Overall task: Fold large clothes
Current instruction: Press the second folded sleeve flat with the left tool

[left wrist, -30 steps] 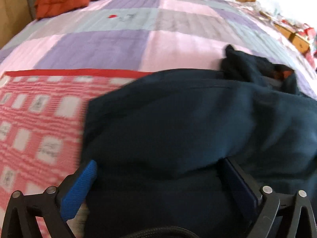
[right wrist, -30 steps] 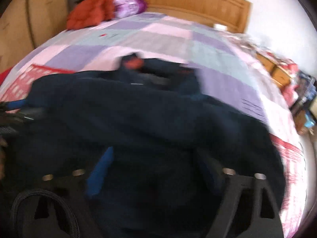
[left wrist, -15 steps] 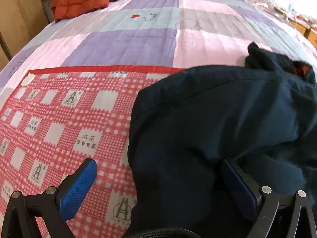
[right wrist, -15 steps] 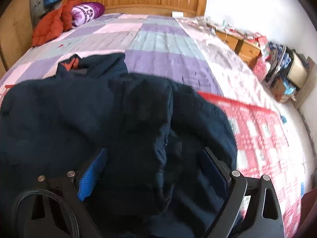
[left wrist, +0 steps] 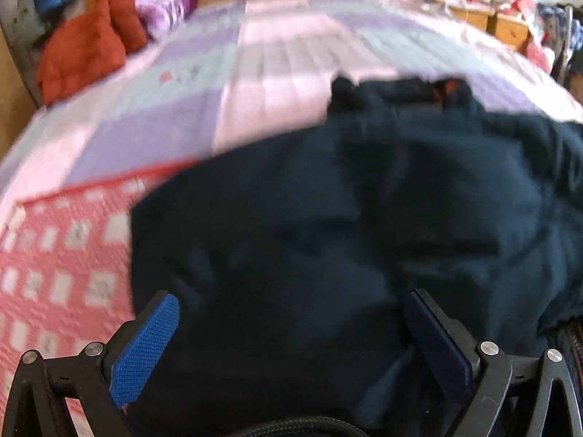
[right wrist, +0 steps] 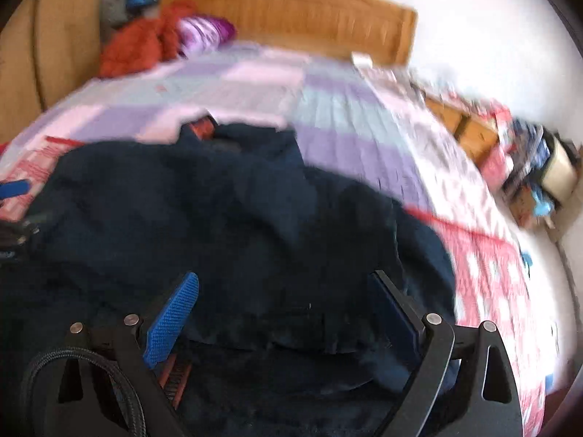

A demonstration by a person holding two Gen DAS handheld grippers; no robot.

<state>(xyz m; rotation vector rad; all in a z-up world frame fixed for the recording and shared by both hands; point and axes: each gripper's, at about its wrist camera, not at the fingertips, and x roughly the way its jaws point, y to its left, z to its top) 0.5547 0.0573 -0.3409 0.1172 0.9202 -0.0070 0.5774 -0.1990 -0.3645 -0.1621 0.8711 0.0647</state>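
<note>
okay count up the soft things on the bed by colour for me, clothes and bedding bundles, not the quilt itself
Navy: 1, the dark jacket spread near both grippers.
Orange-red: 1, the puffy bundle by the headboard.
Purple and white: 1, the rolled bundle beside it.
Red and white check: 1, the checked cloth under the jacket's left edge.
Total: 4

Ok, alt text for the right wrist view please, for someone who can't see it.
A dark navy garment lies bunched on a bed, filling the view between the right gripper's spread fingers. Beyond it are a pastel patchwork quilt, a wooden headboard and an orange-red bundle. The image is motion-blurred.
</note>
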